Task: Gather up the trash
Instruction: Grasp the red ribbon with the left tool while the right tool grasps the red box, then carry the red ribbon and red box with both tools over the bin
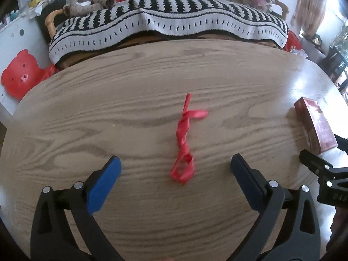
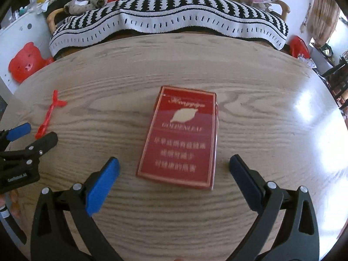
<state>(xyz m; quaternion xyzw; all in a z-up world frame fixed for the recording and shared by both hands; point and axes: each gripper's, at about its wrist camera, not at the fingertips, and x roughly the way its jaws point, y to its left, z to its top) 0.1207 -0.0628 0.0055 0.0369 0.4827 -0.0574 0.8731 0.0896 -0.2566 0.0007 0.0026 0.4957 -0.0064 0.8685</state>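
A twisted red plastic strip [image 1: 184, 139] lies on the wooden table [image 1: 87, 108], straight ahead of my left gripper [image 1: 175, 167], which is open with its near end between the blue pads. A red cigarette pack [image 2: 180, 137] lies flat on the table ahead of my right gripper [image 2: 174, 167], which is open and empty, its pads either side of the pack's near end. The pack also shows at the right of the left wrist view [image 1: 315, 126]. The strip shows at the left of the right wrist view [image 2: 49, 113].
A black-and-white striped blanket [image 1: 169, 21] covers a sofa beyond the table's far edge. A red bear-shaped stool [image 1: 20, 76] stands at the left by a white cabinet. A second red object [image 2: 301, 45] sits at the far right. Stuffed toys lie on the sofa.
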